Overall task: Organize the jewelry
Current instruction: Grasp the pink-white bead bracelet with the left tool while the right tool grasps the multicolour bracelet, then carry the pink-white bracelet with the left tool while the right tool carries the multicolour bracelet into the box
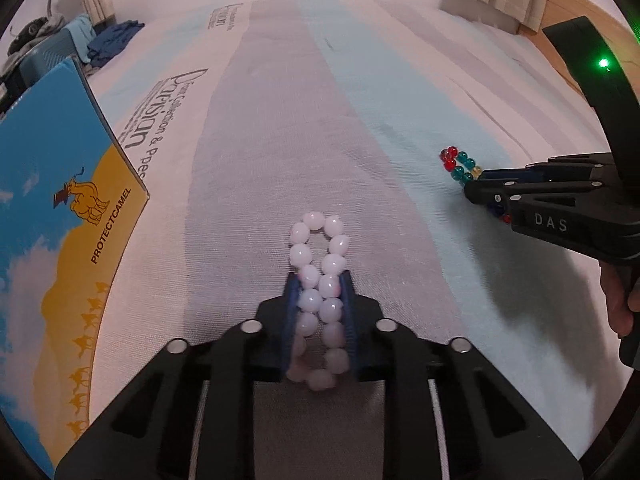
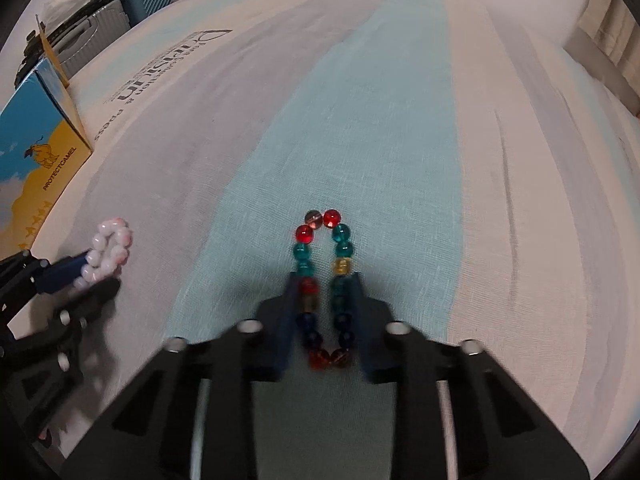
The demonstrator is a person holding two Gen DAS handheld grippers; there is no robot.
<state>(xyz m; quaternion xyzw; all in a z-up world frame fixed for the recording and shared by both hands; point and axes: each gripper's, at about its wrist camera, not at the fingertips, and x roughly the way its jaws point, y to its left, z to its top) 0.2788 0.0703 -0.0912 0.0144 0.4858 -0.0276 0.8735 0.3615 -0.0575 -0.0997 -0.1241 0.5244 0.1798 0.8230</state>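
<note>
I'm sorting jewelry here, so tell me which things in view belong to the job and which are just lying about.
Job: pink bead bracelet in left claw; multicolored bead bracelet in right claw.

Lying about: blue and yellow box; suitcases; clothes.

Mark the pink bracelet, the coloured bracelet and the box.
pink bracelet point(image 1: 316, 280), left wrist view, bead near its middle
coloured bracelet point(image 2: 331, 218), right wrist view, far red bead
box point(image 1: 60, 184), left wrist view, printed face

Pale pink bracelet point(image 1: 318, 300), red-teal-yellow bracelet point(image 2: 324, 280), striped grey-blue-white bedsheet point(image 1: 360, 100), blue-yellow box point(image 1: 60, 200).
</note>
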